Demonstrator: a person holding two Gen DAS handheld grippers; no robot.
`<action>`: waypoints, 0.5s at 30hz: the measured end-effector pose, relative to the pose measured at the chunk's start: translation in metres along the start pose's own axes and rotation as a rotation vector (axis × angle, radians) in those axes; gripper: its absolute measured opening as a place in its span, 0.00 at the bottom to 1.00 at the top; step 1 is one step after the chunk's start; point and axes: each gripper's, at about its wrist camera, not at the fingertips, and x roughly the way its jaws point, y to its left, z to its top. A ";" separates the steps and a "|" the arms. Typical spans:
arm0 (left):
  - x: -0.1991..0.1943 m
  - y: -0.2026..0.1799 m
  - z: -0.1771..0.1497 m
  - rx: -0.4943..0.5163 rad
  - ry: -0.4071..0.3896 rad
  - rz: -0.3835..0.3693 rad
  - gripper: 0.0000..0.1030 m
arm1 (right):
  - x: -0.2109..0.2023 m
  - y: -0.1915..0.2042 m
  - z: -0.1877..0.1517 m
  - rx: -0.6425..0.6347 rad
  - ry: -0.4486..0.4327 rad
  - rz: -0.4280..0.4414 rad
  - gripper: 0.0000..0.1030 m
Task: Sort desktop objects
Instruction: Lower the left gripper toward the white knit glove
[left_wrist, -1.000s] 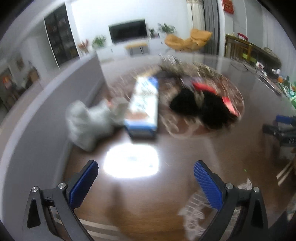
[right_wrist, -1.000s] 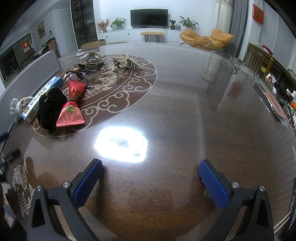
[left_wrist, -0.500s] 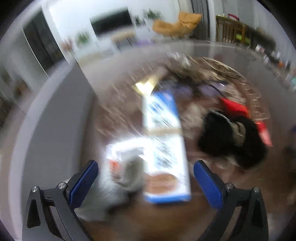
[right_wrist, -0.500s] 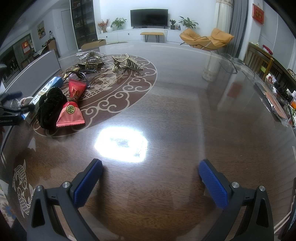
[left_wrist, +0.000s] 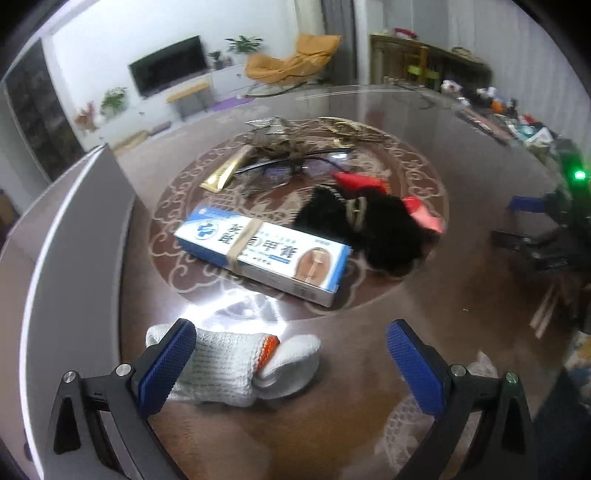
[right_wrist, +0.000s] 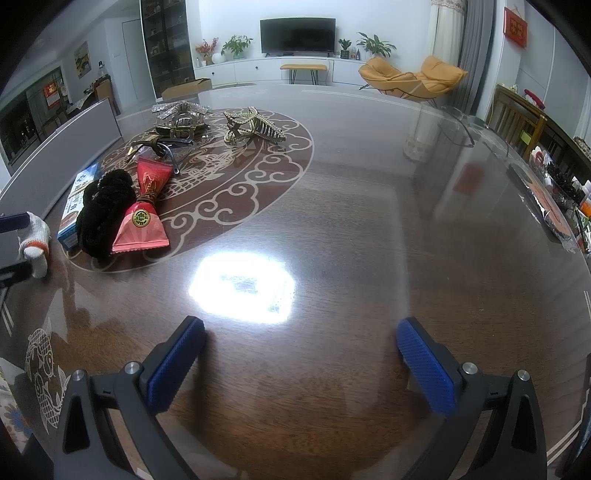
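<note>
My left gripper (left_wrist: 291, 358) is open around a rolled white knit glove (left_wrist: 236, 365) that lies on the dark wooden table (left_wrist: 351, 424); its left finger overlaps the glove's end. Beyond the glove lie a blue-and-white medicine box (left_wrist: 266, 247), a black furry hair clip (left_wrist: 365, 229) and a red pouch (left_wrist: 417, 210). My right gripper (right_wrist: 299, 362) is open and empty above bare table. In the right wrist view the glove (right_wrist: 35, 236), the box (right_wrist: 72, 210), the black clip (right_wrist: 99, 210) and the red pouch (right_wrist: 146, 210) sit at the left.
Glasses (left_wrist: 291, 166), a gold tube (left_wrist: 225, 173) and metal hair clips (right_wrist: 255, 127) lie farther back on the round inlay. A grey panel (left_wrist: 66, 251) lines the table's left edge. Clutter runs along the far right edge (right_wrist: 554, 206).
My left gripper has swung left and down toward the glove, which now lies between its fingers. The right gripper has not moved.
</note>
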 end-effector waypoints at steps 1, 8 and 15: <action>0.000 0.003 0.002 -0.036 -0.008 0.014 1.00 | 0.000 0.000 0.000 0.000 0.000 0.000 1.00; 0.006 0.009 -0.005 -0.182 0.006 0.155 1.00 | 0.000 0.000 0.000 0.000 0.000 0.000 1.00; -0.030 0.009 -0.031 -0.224 -0.023 0.193 1.00 | 0.000 0.000 0.000 0.000 0.000 0.000 1.00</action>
